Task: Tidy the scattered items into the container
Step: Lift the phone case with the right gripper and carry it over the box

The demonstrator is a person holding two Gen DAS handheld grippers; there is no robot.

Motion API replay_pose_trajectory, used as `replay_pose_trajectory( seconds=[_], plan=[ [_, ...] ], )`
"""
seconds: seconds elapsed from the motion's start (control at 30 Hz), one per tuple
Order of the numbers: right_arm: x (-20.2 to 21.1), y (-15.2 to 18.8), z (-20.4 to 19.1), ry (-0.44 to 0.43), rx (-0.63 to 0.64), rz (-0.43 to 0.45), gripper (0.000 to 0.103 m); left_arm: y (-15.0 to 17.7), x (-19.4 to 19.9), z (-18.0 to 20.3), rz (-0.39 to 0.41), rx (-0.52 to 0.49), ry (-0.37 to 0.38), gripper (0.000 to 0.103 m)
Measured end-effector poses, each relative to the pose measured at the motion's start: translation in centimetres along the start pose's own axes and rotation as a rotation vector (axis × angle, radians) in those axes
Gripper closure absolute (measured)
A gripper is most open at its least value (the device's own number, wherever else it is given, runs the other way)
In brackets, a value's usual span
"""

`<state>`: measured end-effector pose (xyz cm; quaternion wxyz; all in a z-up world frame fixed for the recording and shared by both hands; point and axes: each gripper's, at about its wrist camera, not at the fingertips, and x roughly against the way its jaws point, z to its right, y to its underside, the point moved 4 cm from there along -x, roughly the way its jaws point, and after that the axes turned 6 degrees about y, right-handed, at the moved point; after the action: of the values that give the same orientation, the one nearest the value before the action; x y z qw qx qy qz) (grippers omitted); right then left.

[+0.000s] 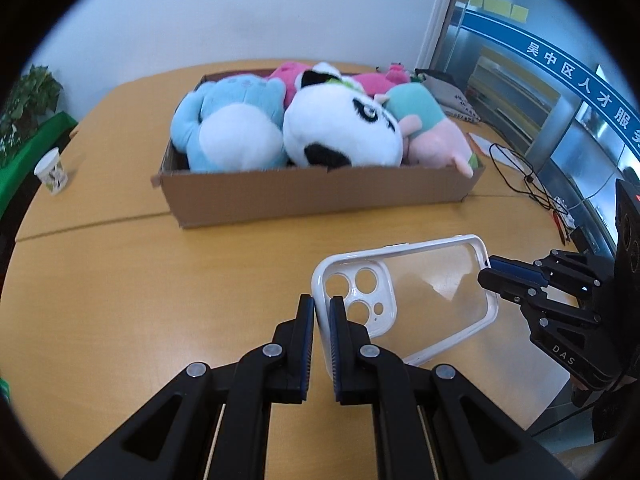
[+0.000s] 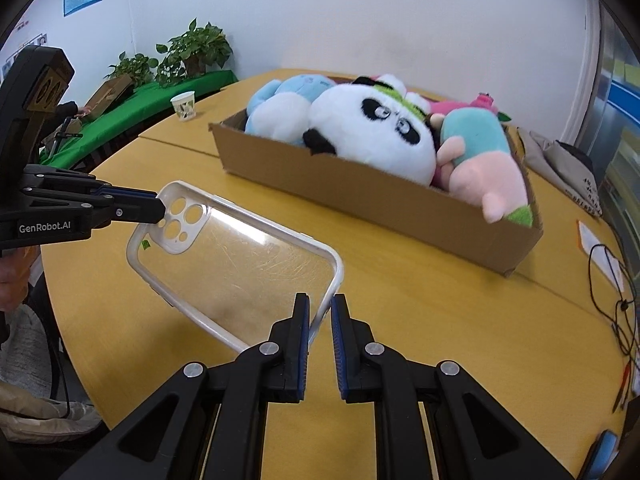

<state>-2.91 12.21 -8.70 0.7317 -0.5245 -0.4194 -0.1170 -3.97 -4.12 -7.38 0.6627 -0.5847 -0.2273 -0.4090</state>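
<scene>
A clear phone case (image 1: 416, 292) with a white rim hangs above the wooden table, held at both ends. My left gripper (image 1: 322, 304) is shut on its camera-hole end; my right gripper (image 1: 485, 274) pinches the opposite end. In the right wrist view the phone case (image 2: 240, 260) spans from the left gripper (image 2: 160, 210) at its upper left to my right gripper (image 2: 320, 304), shut on its near corner. Beyond it sits a cardboard box (image 1: 320, 192), the same cardboard box (image 2: 380, 200) in the right wrist view, packed with plush toys: a panda (image 1: 344, 132), a blue one (image 1: 228, 128), and a pink and teal one (image 2: 484, 164).
A paper cup (image 1: 51, 171) stands at the table's left, also the paper cup (image 2: 184, 106). Black cables (image 1: 520, 176) and papers lie at the right edge. Potted plants (image 2: 192, 52) sit on a green-covered ledge behind. A grey bag (image 2: 568, 164) lies behind the box.
</scene>
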Motion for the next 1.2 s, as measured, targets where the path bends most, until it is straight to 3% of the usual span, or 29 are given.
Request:
replay_pose_trajectory(
  seconds=[0.67, 1.2],
  plan=[
    [0.0, -10.0, 4.8, 0.071, 0.08, 0.15, 0.091, -10.5, 0.7, -0.9, 0.146, -0.052, -0.011, 0.096],
    [-2.0, -21.6, 9.7, 0.134, 0.134, 0.25, 0.091, -23.2, -1.0, -2.8, 0.258, -0.104, -0.007, 0.096]
  ],
)
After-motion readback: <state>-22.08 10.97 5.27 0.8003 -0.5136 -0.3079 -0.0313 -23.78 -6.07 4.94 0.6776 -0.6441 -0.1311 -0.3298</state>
